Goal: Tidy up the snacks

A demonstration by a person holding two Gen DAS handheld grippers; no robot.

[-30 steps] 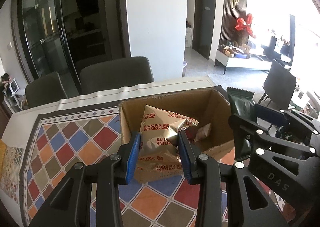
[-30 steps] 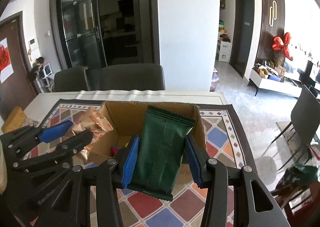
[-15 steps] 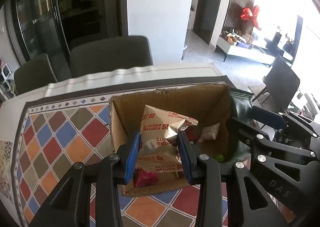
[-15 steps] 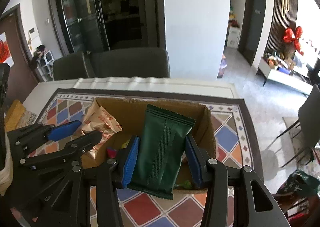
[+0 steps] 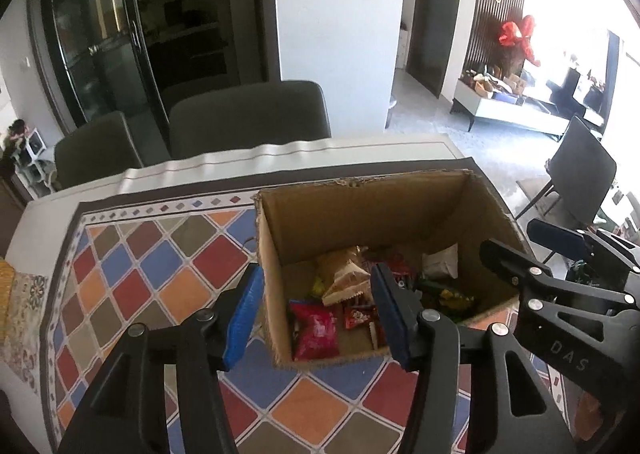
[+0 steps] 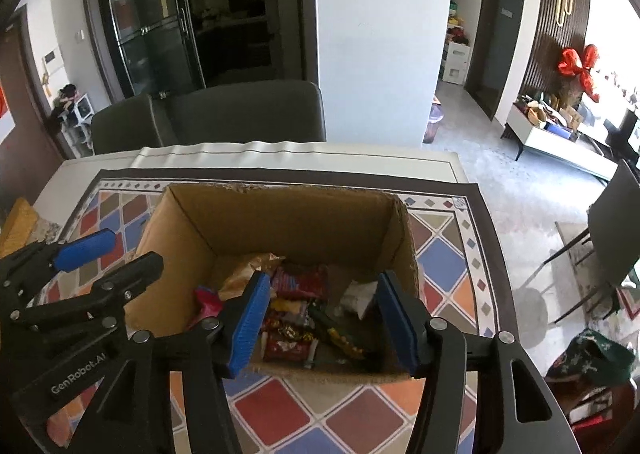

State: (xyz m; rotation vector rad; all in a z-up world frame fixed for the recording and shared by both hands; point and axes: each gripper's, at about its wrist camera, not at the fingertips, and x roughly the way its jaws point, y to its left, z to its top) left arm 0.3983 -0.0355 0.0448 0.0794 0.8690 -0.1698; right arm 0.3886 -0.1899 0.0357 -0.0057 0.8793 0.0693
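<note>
An open cardboard box (image 5: 360, 209) (image 6: 280, 213) stands on the patterned table mat. Several snack packs lie in it: a gold biscuit pack (image 5: 344, 278) (image 6: 244, 274), a red pack (image 5: 314, 330), a dark green pack (image 6: 340, 330) and a white one (image 5: 440, 264). My left gripper (image 5: 316, 314) is open and empty just above the box's near left corner. My right gripper (image 6: 322, 326) is open and empty above the box's near side. Each gripper also shows at the edge of the other's view.
The colourful diamond-pattern mat (image 5: 140, 274) covers the white table (image 5: 280, 151). Two grey chairs (image 5: 248, 117) stand at the far side. Another chair (image 6: 616, 221) stands on the floor to the right. A yellow object (image 6: 16, 221) lies at the table's left edge.
Both grippers have opened. The gold biscuit pack has dropped from the left one and the green pack from the right one into the box.
</note>
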